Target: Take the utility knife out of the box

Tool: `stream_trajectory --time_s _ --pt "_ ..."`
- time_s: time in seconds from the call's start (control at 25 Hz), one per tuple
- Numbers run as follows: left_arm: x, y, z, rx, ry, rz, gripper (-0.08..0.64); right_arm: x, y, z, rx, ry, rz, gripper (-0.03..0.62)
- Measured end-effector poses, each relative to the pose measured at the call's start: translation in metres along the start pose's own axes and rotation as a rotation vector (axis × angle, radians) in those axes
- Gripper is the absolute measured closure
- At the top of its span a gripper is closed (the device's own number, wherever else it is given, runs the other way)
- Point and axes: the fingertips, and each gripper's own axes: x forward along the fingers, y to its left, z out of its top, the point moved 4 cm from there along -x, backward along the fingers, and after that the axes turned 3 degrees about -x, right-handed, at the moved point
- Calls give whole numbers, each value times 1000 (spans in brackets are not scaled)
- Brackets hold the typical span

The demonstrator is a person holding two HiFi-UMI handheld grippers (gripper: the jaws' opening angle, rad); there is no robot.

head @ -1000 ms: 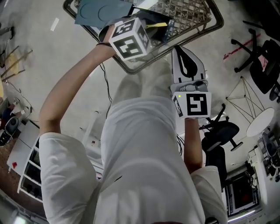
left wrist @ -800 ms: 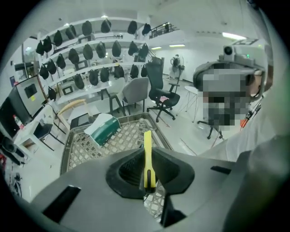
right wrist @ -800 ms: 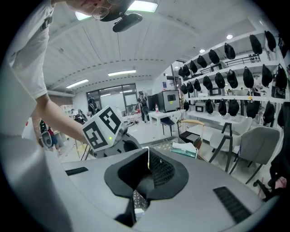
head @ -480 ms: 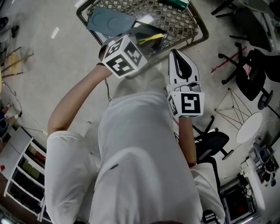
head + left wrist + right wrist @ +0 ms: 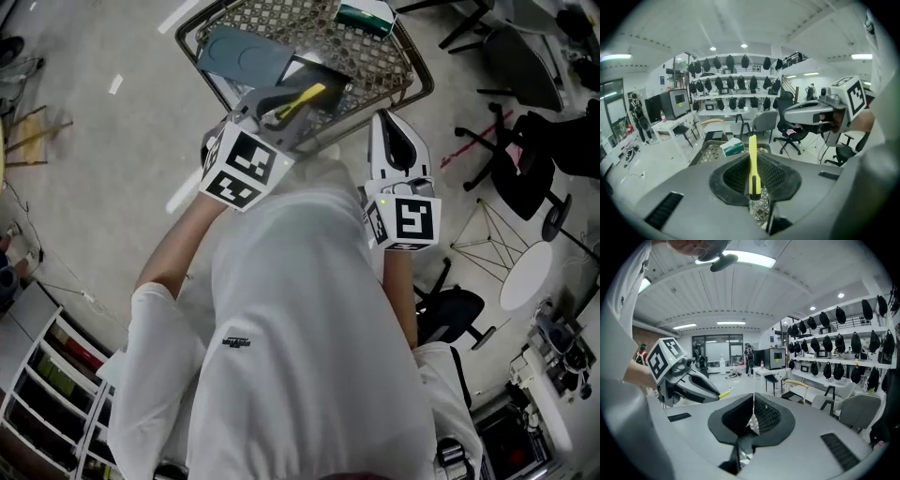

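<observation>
Left hand-held gripper clamped; right hand-held gripper jaws together.

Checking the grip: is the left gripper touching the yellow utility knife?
Touching. Left gripper view shows the left gripper shut on the utility knife, pads against its sides.

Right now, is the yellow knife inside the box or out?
Out: the left gripper holds the yellow knife between its jaws, up clear of the wire box.

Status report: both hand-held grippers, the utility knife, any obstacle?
Left hand-held gripper shut on yellow utility knife. Knife held above the box. Right hand-held gripper shut, empty. Nothing seen in the way.
</observation>
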Motion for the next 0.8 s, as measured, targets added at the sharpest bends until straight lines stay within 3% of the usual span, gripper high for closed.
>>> stream_trajectory --time_s 0.36,0.8 --pt "-65 10 4 -169 -135 149 515 -23 11 13 -27 -26 -1 592" --pt "-104 17 6 -270 -260 280 514 -24 7 30 25 -85 -18 592"
